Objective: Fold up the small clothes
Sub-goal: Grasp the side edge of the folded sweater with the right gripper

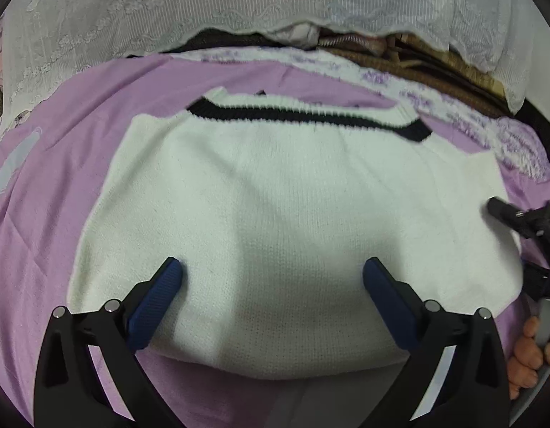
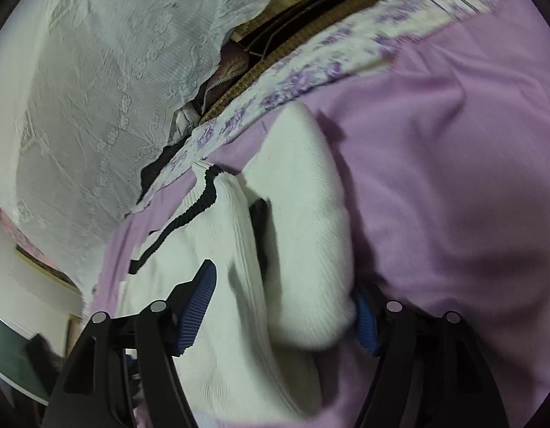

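On the purple bedsheet (image 1: 61,178), the soft, light knit sweater (image 1: 275,196) will drape limply, best pinched at a sleeve edge, left tool (image 1: 273,273) and right tool (image 2: 285,292) both spread.

The light is soft and even, coming from above, with no glare. It leaves a broad grey shadow on the white knitted sweater with a black ribbed stripe (image 1: 282,192) just ahead of the left tongs (image 1: 273,274). In the right wrist view, smear blurs the sweater's folded sleeve (image 2: 303,192) and the lilac bedsheet (image 2: 453,178), and a dark shadow sits in the fold. Both views bulge like a fishbowl, with black corners. The white lace cloth (image 1: 239,3) behind looks slightly soft.
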The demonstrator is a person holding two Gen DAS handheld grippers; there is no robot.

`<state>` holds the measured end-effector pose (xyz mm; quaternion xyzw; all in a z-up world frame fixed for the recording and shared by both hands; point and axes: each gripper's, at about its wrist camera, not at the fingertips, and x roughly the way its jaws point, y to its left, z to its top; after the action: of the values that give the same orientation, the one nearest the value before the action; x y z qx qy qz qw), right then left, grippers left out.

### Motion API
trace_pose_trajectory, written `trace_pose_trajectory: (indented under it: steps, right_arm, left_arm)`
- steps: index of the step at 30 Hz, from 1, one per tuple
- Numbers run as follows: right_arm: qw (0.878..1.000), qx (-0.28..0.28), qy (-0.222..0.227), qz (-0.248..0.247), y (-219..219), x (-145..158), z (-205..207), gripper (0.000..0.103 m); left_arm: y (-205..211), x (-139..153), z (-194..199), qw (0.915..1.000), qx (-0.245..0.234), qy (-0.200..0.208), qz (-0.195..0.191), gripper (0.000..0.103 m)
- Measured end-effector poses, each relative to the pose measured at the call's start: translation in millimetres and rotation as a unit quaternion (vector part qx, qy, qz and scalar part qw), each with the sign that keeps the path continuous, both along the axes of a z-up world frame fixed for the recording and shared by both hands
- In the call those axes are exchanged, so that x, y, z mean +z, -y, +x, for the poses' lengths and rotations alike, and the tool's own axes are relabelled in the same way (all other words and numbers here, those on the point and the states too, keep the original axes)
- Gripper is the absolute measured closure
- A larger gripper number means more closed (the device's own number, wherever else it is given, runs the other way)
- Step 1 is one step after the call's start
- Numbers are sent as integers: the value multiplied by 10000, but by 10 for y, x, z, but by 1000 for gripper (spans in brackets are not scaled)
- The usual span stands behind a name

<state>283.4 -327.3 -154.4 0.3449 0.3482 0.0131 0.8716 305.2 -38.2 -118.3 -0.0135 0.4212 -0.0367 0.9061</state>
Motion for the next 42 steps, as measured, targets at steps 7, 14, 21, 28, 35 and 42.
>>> trace_pose_trajectory:
  steps: [7, 14, 21, 28, 35, 42]
  right_arm:
    - [9995, 236, 121, -161, -70, 11, -6, 58]
    - [9993, 289, 147, 185, -30, -35, -1, 62]
    - [9987, 219, 369, 278, 1, -6, -69, 76]
    - [9983, 191, 520, 170, -34, 127, -132, 79]
    - [9986, 231, 454, -122, -118, 251, -123, 80]
    - [9980, 216, 459, -378, -268, 456, -97, 81]
  left_arm:
    - [1, 4, 89, 10000, 6, 11, 18, 4]
    - [61, -58, 76, 9996, -30, -36, 282, 4]
    - [-243, 93, -11, 9996, 224, 68, 160, 4]
    - [-426, 31, 59, 9986, 279, -281, 352, 4]
    - [-971, 254, -163, 9932, 459, 295, 1030, 4]
    - [-1802, -4, -195, 9924, 1220, -119, 81, 5]
